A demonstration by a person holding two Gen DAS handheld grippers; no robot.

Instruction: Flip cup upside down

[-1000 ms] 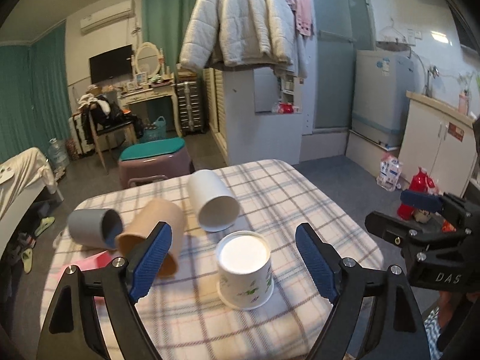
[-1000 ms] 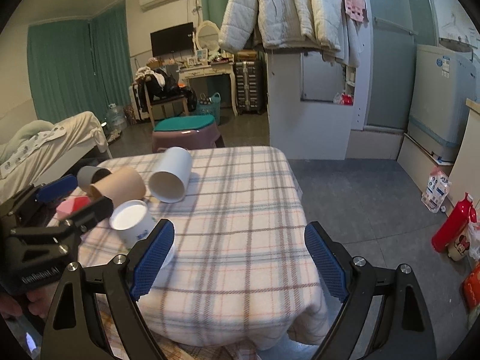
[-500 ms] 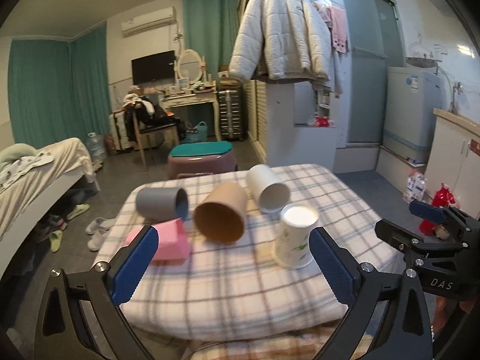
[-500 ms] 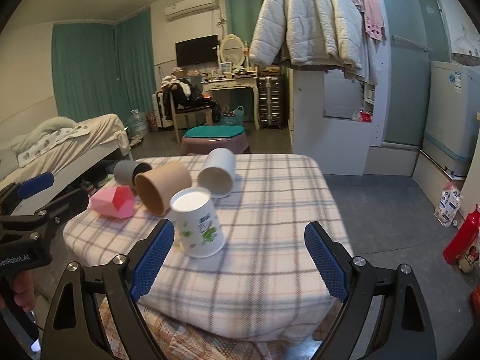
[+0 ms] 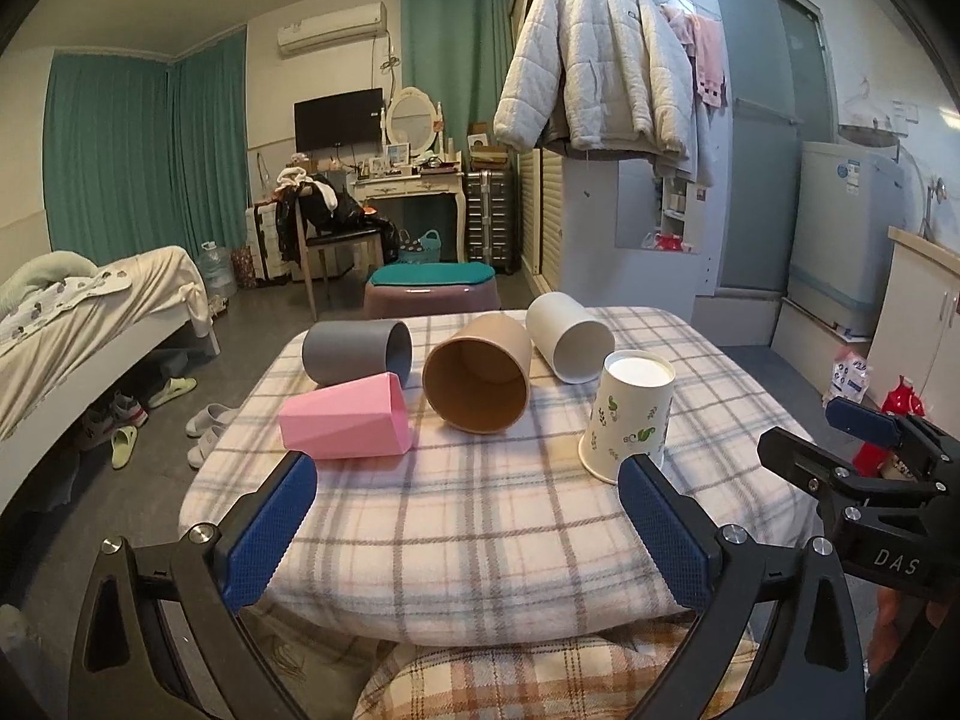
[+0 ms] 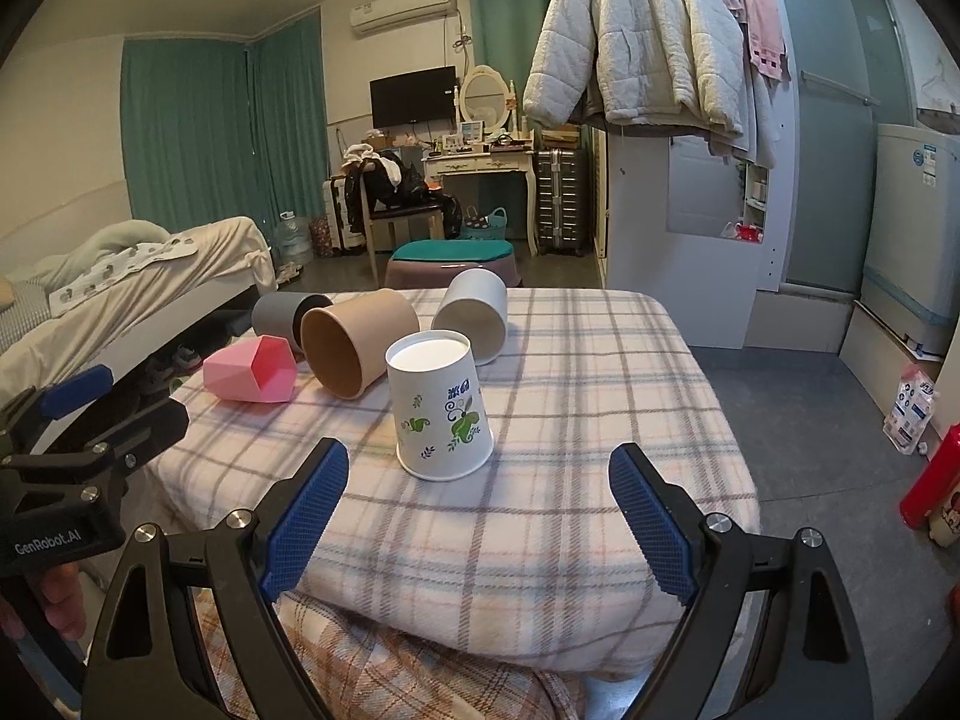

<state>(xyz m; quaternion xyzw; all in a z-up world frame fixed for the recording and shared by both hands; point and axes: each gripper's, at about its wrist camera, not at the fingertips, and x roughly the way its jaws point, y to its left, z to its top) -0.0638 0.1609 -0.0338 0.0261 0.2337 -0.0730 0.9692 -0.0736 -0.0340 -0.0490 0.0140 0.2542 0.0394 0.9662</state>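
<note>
Right wrist view shows my right gripper (image 6: 477, 504) wide and empty, like my left gripper (image 5: 465, 528); the paper cup (image 6: 441, 405) already stands inverted near the table's (image 6: 600, 510) front edge, so I'd leave it.

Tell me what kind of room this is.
Likely a lived-in studio bedroom: a bed on the left, a vanity desk with mirror at the back, and a jacket hung up.
</note>
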